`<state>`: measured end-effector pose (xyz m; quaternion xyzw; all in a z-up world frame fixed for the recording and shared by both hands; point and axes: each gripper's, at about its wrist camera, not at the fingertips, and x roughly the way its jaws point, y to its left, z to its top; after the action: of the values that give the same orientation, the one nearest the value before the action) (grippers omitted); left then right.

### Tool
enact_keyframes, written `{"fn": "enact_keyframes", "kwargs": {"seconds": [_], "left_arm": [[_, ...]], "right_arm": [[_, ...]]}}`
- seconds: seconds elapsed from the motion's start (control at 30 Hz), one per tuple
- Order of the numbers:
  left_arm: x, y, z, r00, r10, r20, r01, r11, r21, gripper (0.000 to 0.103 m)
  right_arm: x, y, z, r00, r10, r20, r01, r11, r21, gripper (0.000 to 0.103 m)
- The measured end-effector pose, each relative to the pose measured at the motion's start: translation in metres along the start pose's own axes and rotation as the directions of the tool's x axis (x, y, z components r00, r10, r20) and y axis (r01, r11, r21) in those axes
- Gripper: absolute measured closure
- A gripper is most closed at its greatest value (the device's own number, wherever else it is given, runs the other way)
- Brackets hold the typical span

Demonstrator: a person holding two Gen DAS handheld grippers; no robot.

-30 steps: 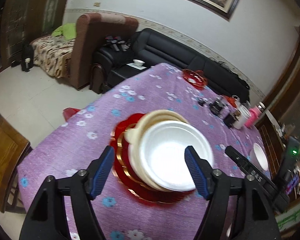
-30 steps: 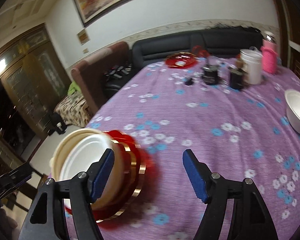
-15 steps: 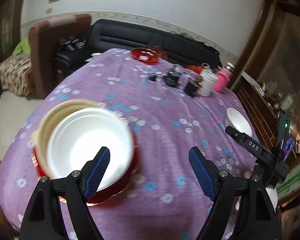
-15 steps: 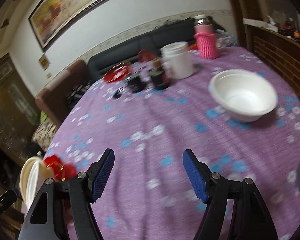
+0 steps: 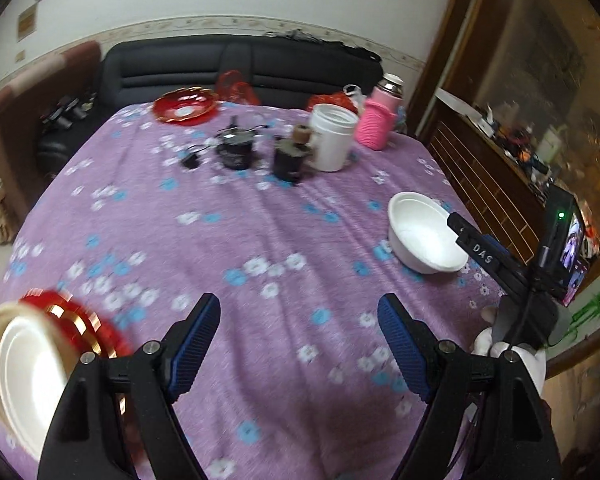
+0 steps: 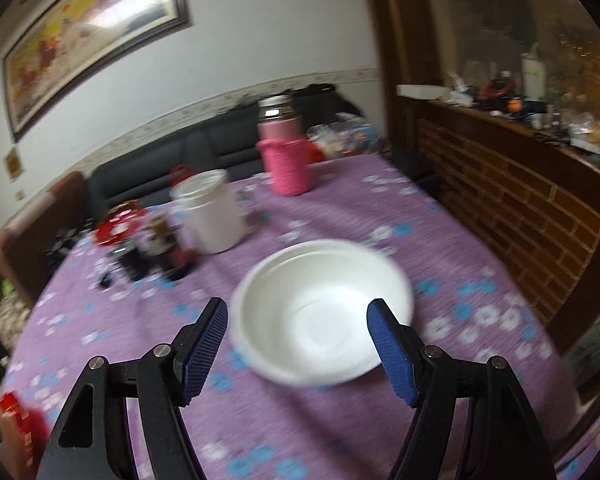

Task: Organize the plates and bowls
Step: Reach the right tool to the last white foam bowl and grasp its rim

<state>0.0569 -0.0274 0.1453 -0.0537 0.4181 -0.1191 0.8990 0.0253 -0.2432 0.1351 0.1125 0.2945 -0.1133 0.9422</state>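
Observation:
A lone white bowl [image 6: 324, 312] sits on the purple flowered tablecloth; my right gripper [image 6: 298, 346] is open and empty, its blue pads either side of the bowl's near rim. The bowl also shows at the right in the left wrist view [image 5: 424, 232], partly behind the right gripper's finger. My left gripper [image 5: 300, 350] is open and empty above bare cloth. A stack of white bowls in a cream bowl on red gold-rimmed plates [image 5: 32, 364] lies at the far left. Another red plate [image 5: 186, 106] sits at the table's far edge.
A white jar [image 5: 332, 142], a pink-sleeved flask [image 5: 380, 120] and small dark containers [image 5: 236, 150] stand at the back of the table. A black sofa [image 5: 240, 72] is behind it. A brick-patterned counter [image 6: 512, 216] runs along the right.
Both grippers swung right. The stack slid to the left edge of the left view. The white bowl came close between the right gripper's pads.

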Motion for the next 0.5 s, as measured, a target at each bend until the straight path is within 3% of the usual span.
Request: {"fn": "enact_keyframes", "kwargs": {"seconds": [0.13, 0.33, 0.5], "left_arm": [[0.027, -0.022, 0.020, 1.000, -0.005, -0.010, 0.005, 0.999, 0.044, 0.023], [0.094, -0.043, 0.047, 0.993, -0.045, -0.110, 0.048, 0.999, 0.021, 0.023], [0.156, -0.061, 0.054, 0.976, -0.084, -0.203, 0.083, 0.996, -0.013, 0.023]], "right_arm": [[0.019, -0.027, 0.003, 0.997, -0.076, 0.004, 0.076, 0.996, 0.056, 0.027], [0.046, -0.053, 0.002, 0.993, -0.106, -0.060, 0.113, 0.987, 0.116, 0.027], [0.064, -0.060, -0.005, 0.991, -0.045, -0.129, 0.064, 0.986, 0.152, 0.028]]}}
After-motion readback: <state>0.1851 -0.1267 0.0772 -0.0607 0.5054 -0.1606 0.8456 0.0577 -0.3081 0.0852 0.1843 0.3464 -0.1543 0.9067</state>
